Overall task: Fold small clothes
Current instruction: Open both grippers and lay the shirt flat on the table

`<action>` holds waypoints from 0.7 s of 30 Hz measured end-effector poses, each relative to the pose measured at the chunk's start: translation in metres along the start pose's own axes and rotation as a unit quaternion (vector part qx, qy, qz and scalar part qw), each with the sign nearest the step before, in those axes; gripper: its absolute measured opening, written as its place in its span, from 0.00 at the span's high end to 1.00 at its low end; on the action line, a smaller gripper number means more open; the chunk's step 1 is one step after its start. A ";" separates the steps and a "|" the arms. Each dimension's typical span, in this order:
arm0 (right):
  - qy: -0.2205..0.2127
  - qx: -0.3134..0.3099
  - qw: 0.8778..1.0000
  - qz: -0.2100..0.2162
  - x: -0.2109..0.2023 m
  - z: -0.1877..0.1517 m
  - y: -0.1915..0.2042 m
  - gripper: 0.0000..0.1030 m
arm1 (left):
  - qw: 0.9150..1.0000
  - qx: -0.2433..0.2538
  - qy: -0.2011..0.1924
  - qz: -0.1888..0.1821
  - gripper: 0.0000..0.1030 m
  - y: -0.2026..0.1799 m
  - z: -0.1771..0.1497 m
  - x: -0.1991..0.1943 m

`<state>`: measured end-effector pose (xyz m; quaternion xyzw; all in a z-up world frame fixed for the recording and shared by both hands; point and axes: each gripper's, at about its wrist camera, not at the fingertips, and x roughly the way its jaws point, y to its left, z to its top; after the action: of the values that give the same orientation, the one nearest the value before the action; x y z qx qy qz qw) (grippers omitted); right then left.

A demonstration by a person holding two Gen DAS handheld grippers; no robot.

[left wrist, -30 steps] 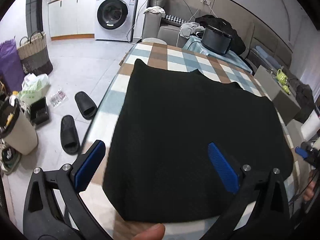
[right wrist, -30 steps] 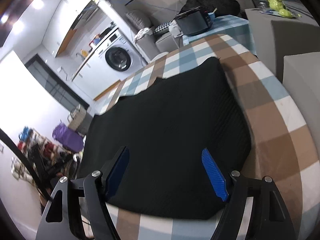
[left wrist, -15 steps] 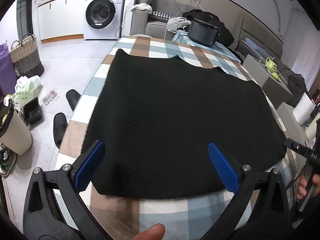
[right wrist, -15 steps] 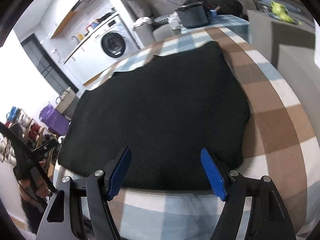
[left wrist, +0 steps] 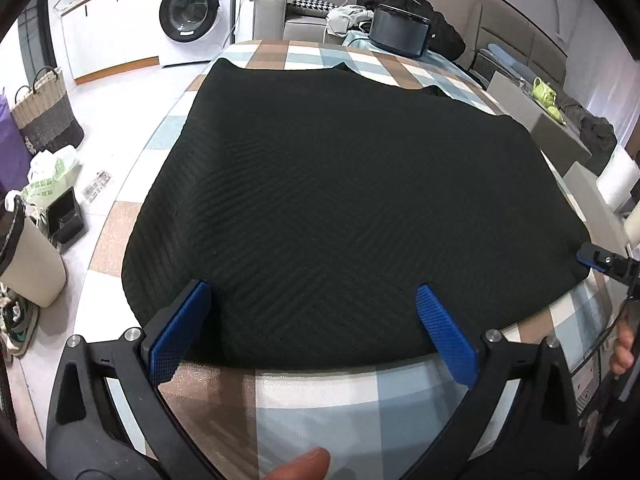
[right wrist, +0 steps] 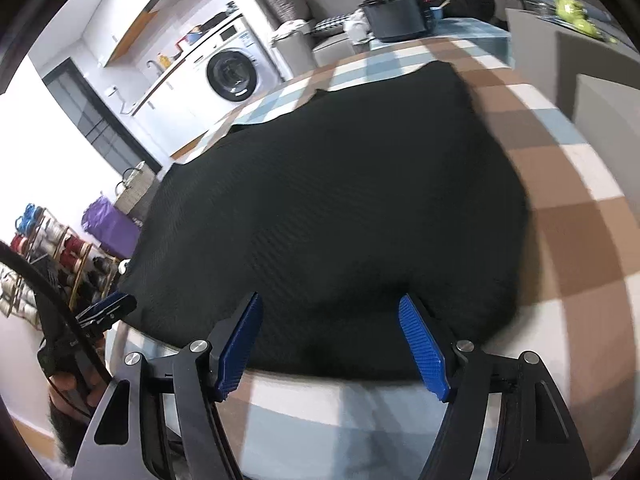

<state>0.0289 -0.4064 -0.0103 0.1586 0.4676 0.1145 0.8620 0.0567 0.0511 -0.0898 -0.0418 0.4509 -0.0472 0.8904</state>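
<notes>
The left claw [left wrist: 312, 328] stands wide over the near hem of the black garment [left wrist: 344, 200], nothing between its blue pads [left wrist: 180, 332]. The garment lies flat on the checked surface [left wrist: 320, 400], its long axis running side to side along the near edge, its pointed corners facing the far end toward the washing machine [left wrist: 192, 12]. At the right, the right claw [right wrist: 332, 344] is fairly wide, its jaws just closing, empty above the hem.

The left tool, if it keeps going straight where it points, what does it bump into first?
Most likely the near hem of the black knit garment spread on the checked tablecloth. The left tool stands open right over that edge; how high above is unclear.
</notes>
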 end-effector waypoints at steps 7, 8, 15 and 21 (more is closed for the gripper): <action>-0.007 -0.045 0.999 -0.004 0.004 0.004 0.035 0.33 | 0.999 0.035 -0.001 -0.026 0.01 -0.029 0.014 0.007; -0.003 -0.049 0.999 0.000 0.008 0.005 0.040 0.32 | 0.999 0.040 0.003 -0.029 0.01 -0.033 0.015 0.010; 0.013 -0.115 0.992 -0.047 0.040 0.002 0.065 0.33 | 0.996 0.083 0.018 -0.001 0.01 -0.049 0.010 0.029; 0.010 -0.131 0.987 -0.093 0.031 -0.002 0.049 0.38 | 0.998 0.062 0.018 -0.005 0.01 -0.037 0.010 0.027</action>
<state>0.0414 -0.3505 -0.0164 -0.0006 0.4699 0.0956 0.8775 0.0789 0.0112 -0.1010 0.0122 0.4631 -0.0799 0.8826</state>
